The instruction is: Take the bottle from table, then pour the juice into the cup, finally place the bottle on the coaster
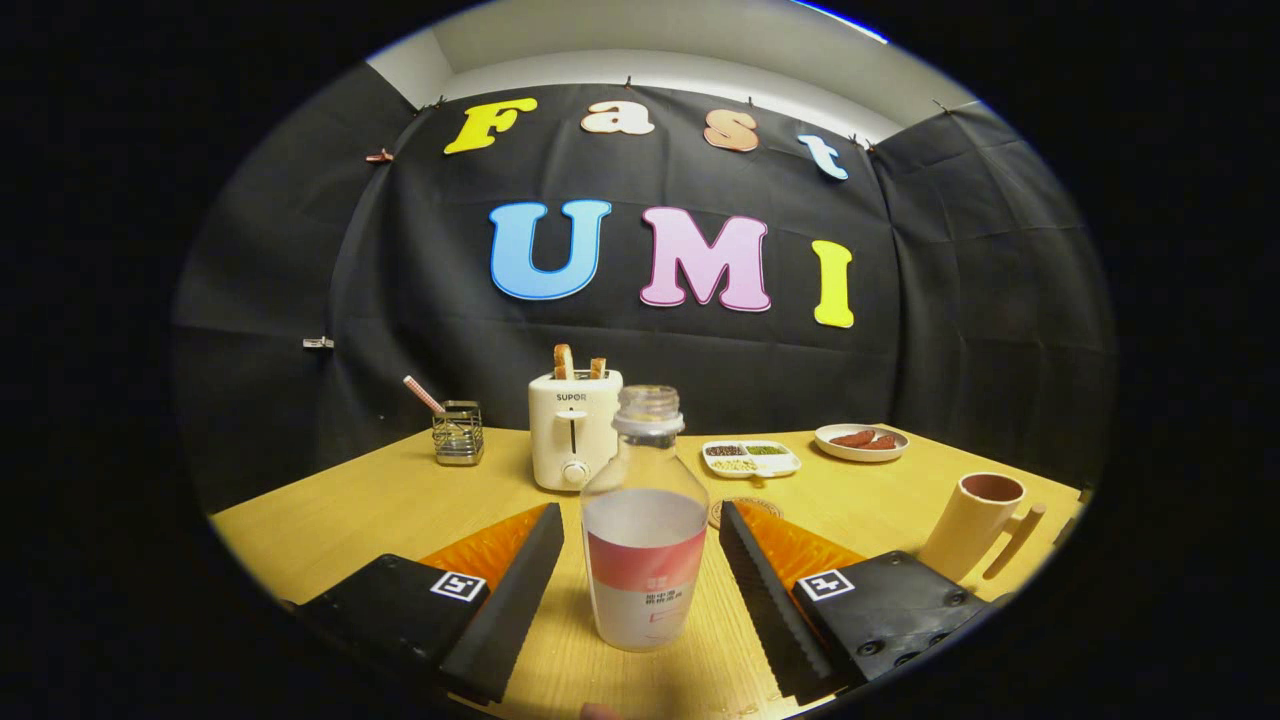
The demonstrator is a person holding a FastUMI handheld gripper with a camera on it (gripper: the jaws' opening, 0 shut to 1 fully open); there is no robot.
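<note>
A clear, uncapped bottle [644, 530] with a pink and white label stands upright on the wooden table [400, 510], between my two fingers. My gripper [640, 512] is open, with a gap on each side of the bottle and neither finger touching it. A round cork coaster [742, 509] lies just beyond the bottle, partly hidden by the right finger. A tan cup [978, 523] with a handle stands to the right of the right finger, near the table's edge.
A white toaster [573, 427] with two bread slices stands behind the bottle. A wire holder [458, 432] with a straw sits left of it. A divided snack dish [751, 458] and a plate of sausages [861, 441] lie at the back right.
</note>
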